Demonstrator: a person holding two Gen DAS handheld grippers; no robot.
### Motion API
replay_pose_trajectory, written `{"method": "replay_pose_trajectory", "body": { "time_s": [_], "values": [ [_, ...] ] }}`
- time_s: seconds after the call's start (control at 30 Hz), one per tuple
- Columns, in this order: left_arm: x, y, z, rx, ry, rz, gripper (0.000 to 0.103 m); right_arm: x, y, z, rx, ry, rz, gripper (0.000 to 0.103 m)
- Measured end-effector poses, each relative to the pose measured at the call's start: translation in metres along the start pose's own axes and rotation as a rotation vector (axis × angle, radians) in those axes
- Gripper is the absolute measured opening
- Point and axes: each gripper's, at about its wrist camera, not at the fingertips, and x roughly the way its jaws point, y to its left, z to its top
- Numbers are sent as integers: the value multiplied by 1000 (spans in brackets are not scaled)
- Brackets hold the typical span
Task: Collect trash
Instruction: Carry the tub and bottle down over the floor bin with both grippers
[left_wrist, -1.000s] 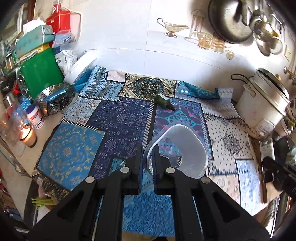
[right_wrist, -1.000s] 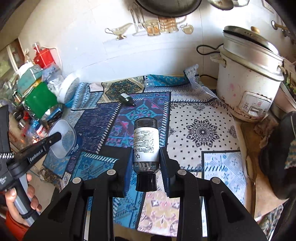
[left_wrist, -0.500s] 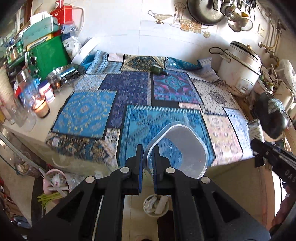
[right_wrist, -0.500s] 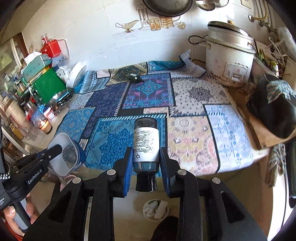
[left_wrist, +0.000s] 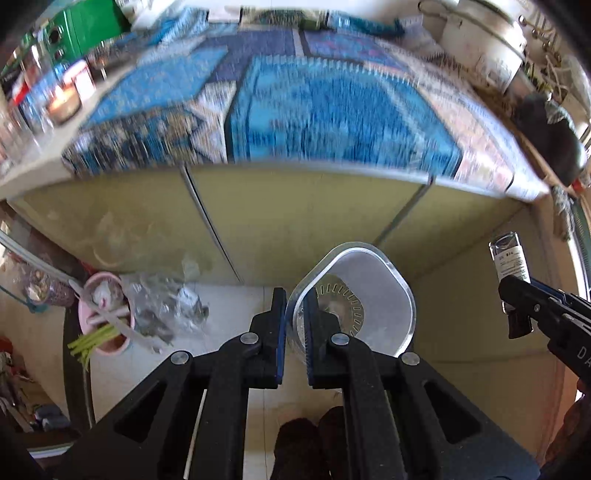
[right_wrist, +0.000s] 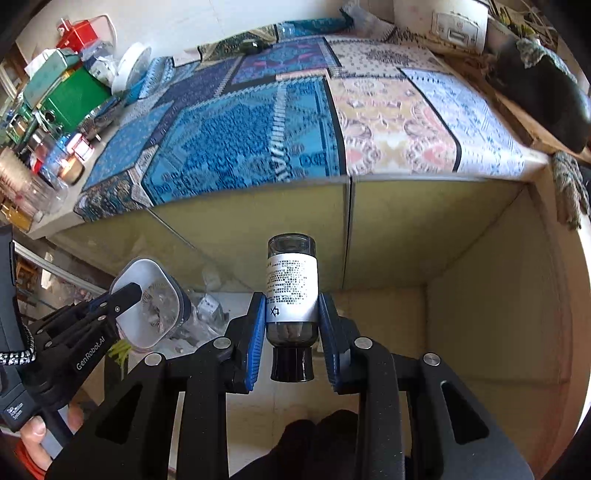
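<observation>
My left gripper is shut on the rim of a clear plastic container, held in the air in front of the cabinet below the counter. It also shows in the right wrist view. My right gripper is shut on a small dark glass bottle with a white label, cap toward the camera. That bottle shows at the right of the left wrist view. A small green bottle lies far back on the patterned cloth.
Yellow cabinet doors stand under the counter edge. On the floor to the left are a pink bin with scraps and crumpled clear plastic. A rice cooker and a dark bag stand on the right; boxes and jars crowd the left.
Both grippers have pulled back off the counter and dropped below its edge, tilting down toward the floor. Each still holds its object.
</observation>
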Motion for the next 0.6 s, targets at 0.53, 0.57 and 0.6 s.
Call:
{"method": "replay_pose_trajectory", "body": {
  "time_s": [0.53,0.57,0.6],
  "values": [
    [267,-5,-97,-76,222,33,7,245,-100,-75,132,250,1,26],
    [285,-4,-105,-81,230,35,7,261,-102,-78,123,256,3,26],
    [300,-4,-111,-86,236,35,7,277,-103,-80,112,261,8,26]
  ]
}}
